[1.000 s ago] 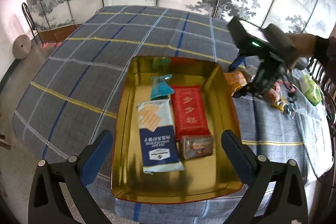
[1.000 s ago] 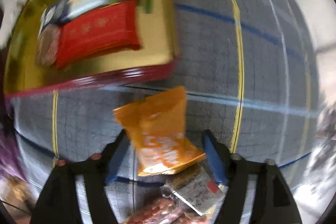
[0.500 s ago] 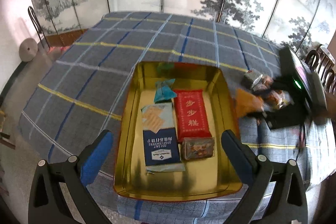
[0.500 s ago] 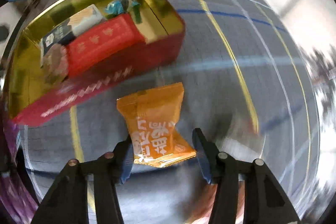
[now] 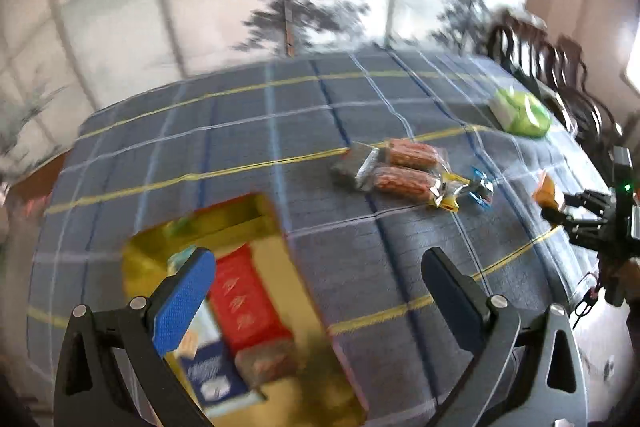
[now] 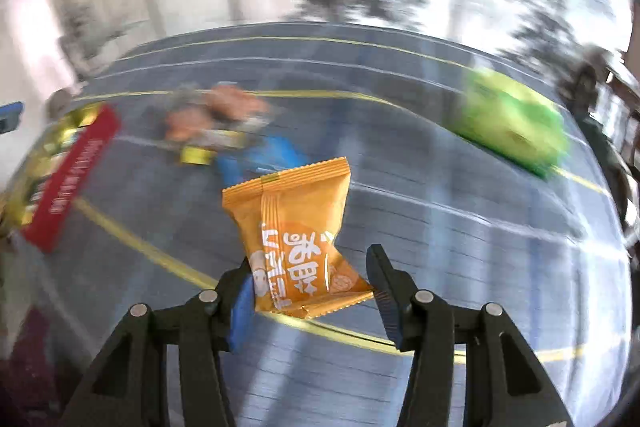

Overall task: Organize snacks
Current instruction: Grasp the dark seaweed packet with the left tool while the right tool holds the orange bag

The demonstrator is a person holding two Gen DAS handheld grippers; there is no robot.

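My right gripper (image 6: pixel 310 277) is shut on an orange snack packet (image 6: pixel 298 235) and holds it up above the checked tablecloth. It also shows in the left wrist view (image 5: pixel 554 205), at the far right, with the orange packet (image 5: pixel 547 190) in it. My left gripper (image 5: pixel 316 291) is open and empty, above the right side of the gold tin tray (image 5: pixel 248 219). In the tray lie a red packet (image 5: pixel 244 303), a blue cracker packet (image 5: pixel 212 375) and a small brown packet (image 5: pixel 266 365).
Loose snacks lie on the cloth right of the tray: sausage packets (image 5: pixel 404 171), a small blue candy (image 5: pixel 480 187) and a green pack (image 5: pixel 520 111). In the right wrist view the green pack (image 6: pixel 516 123) is far right and the tray's red wall (image 6: pixel 68 179) at the left. Chairs (image 5: pixel 540 59) stand beyond the table.
My right gripper has lifted the orange packet off the cloth and swung away from the tray. My left gripper has swung right, so the tray now sits at lower left.
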